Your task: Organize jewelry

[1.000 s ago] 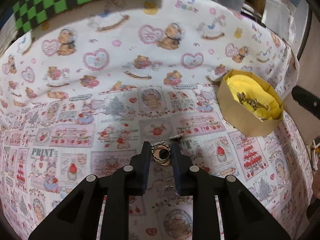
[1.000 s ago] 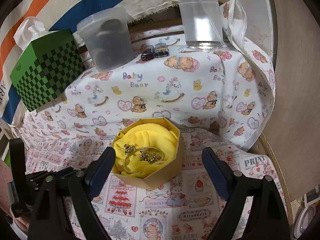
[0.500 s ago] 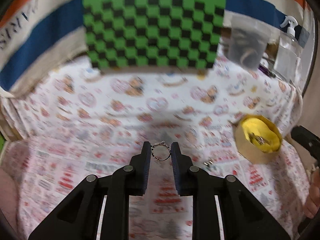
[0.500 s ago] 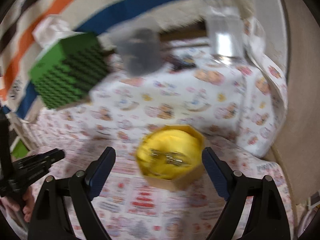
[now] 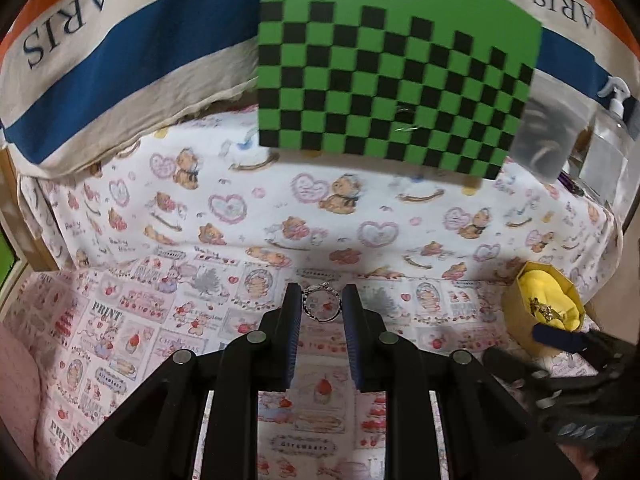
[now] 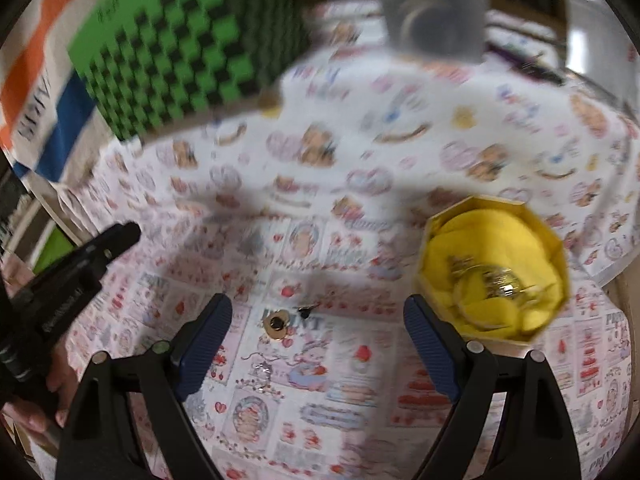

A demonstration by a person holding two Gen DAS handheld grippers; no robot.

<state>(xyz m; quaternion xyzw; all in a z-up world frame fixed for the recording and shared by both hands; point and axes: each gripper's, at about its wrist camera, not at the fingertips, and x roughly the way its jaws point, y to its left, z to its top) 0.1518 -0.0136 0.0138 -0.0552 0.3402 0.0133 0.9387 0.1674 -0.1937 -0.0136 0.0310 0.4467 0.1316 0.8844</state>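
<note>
Left gripper (image 5: 322, 307) is pinching a small ring (image 5: 321, 307), carrying it well left of the yellow-lined box (image 5: 541, 309), probably heading there. Right gripper (image 6: 318, 320) is hanging wide with nothing in it over an oval pendant (image 6: 276, 323), left of that box (image 6: 494, 276), likely lining up the next grab.

Both grippers are chunky matte black plastic. The left gripper (image 5: 322, 304) has flat black fingers with round silver screw heads along the linkage arms at the bottom of the frame. The right gripper (image 6: 318, 326) adds ribbed dark blue pads (image 6: 426, 336) and the same silver screws.
</note>
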